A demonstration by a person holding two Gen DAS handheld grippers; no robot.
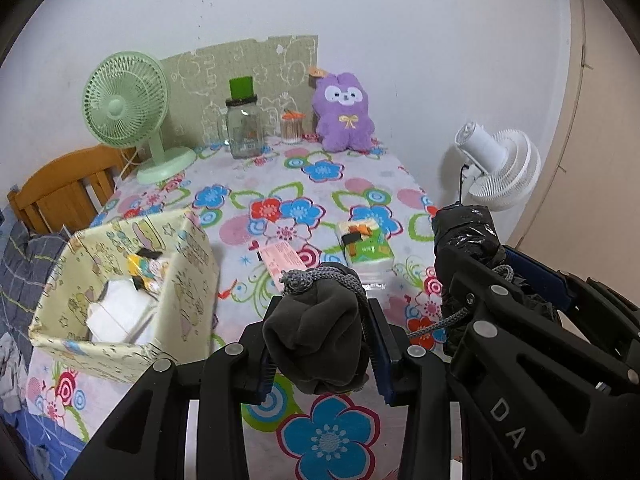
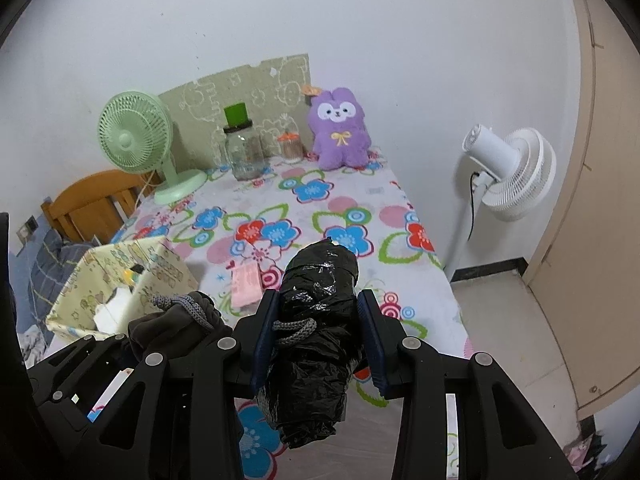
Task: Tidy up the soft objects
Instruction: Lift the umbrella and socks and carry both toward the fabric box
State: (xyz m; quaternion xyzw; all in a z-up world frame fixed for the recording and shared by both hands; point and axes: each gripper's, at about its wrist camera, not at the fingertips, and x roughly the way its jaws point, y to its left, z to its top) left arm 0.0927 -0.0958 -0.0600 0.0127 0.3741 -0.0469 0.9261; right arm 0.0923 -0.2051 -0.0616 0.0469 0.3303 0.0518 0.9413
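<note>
Grey fleece is bunching between the pads of the left gripper (image 1: pixel 320 344), which is clamping a drawstring pouch (image 1: pixel 316 336) above the flowered tablecloth (image 1: pixel 280 184). The right gripper (image 2: pixel 316 340) is squeezing a black plastic-wrapped bundle (image 2: pixel 316 320), a grey cord (image 2: pixel 294 330) lying across it. The two are hanging side by side, right of the patterned box (image 1: pixel 192 264). A purple plush (image 1: pixel 344 112) is sitting at the far edge.
</note>
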